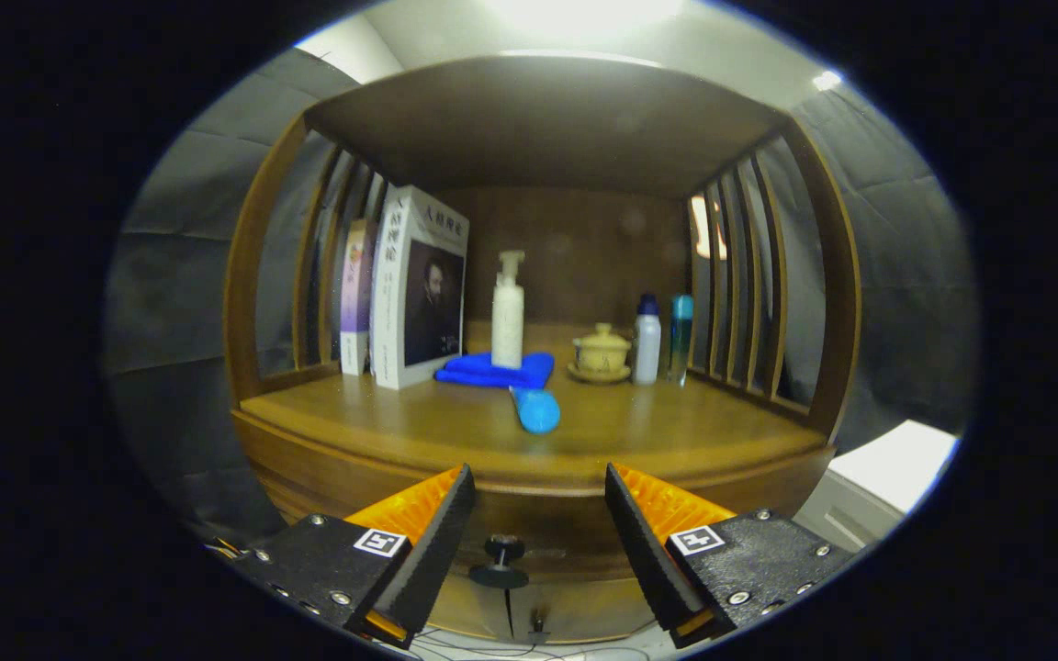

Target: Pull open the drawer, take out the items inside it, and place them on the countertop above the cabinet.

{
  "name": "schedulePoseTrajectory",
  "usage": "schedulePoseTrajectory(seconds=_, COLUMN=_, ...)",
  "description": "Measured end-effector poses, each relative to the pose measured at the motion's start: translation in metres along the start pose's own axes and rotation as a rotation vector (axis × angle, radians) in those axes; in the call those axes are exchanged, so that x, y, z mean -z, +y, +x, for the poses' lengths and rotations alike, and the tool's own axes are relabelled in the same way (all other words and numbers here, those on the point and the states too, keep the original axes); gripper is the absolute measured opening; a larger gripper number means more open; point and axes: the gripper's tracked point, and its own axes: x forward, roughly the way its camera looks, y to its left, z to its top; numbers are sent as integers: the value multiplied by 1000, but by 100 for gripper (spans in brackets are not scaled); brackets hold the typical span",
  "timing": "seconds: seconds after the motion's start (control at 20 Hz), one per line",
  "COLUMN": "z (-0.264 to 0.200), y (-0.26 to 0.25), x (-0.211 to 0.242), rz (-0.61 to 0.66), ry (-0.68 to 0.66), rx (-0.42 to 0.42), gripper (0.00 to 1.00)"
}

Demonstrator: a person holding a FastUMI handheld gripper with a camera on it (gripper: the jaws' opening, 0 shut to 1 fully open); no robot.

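Jaws spread, holding nothing

The gripper [536,542] points level and straight ahead; its jaws stand wide apart, parted evenly to either side; each finger [428,542] angles slightly inward toward its tip; nothing is pressed between them; both sit at about the same height.

walls: dark cloth [189,275] | ceiling: white [639,55], lit | right: white furniture [896,464]

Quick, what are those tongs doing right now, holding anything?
Tongs: open, holding nothing; the drawer knob sits between the fingers, untouched.
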Motion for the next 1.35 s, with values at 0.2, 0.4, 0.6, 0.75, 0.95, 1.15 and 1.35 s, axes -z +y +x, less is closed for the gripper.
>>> schedulePoseTrajectory(seconds=0.2, z=-35, y=4, x=-89, rz=-24, ry=-95, rx=-39, gripper=93)
schedulePoseTrajectory(seconds=0.4, z=-85, y=-3, x=-158, rz=-15, ry=-114, rx=-29, gripper=94)
schedulePoseTrajectory(seconds=0.6, z=-133, y=3, x=-186, rz=40, ry=-96, rx=-42, gripper=95)
schedulePoseTrajectory(seconds=0.75, z=-159, y=14, x=-199, rz=101, ry=-103, rx=-79, gripper=95)
schedulePoseTrajectory(seconds=0.95, z=-168, y=14, x=-199, rz=61, ry=-84, rx=-54, gripper=95)
schedulePoseTrajectory(seconds=1.15, z=-170, y=11, x=-196, rz=42, ry=-73, rx=-43, gripper=95)
schedulePoseTrajectory(seconds=1.35, z=-162, y=-1, x=-188, rz=16, ry=-51, rx=-10, gripper=95)
